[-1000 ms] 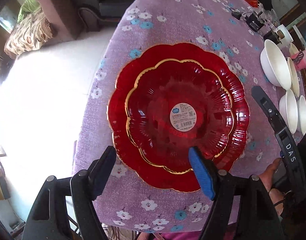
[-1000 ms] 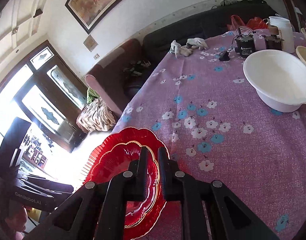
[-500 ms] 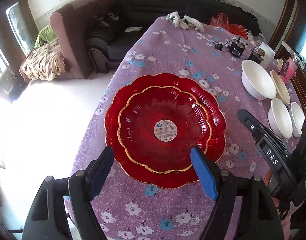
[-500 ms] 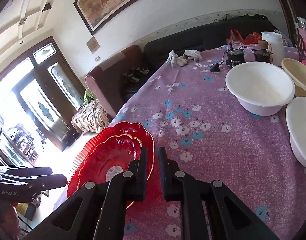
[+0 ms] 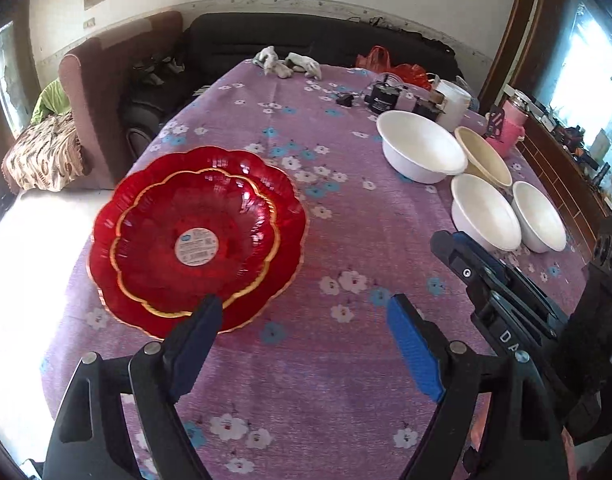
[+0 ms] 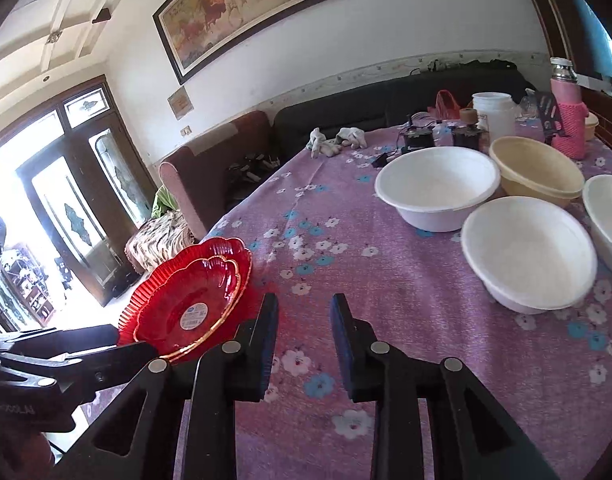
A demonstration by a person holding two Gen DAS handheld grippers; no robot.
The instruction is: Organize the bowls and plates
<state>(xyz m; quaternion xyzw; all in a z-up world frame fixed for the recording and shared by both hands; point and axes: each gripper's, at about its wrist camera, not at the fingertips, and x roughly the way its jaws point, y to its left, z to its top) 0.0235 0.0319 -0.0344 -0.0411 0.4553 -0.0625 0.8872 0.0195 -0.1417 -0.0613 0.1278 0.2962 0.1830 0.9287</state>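
hovering over the tablecloth [image 5: 313,380] — left gripper [image 5: 302,316] wide apart, right gripper [image 6: 304,304] just parting, both empty

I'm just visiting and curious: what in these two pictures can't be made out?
- Sticker on the red plates: print too small, both views.
- Rightmost bowl: cut by the right wrist view's edge.
- Cream bowl: partly behind white bowls.
- Dark gadgets at the table's far end: too small to identify.

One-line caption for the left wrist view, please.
Open left claw above floral tablecloth, stacked red plates left, bowls right.
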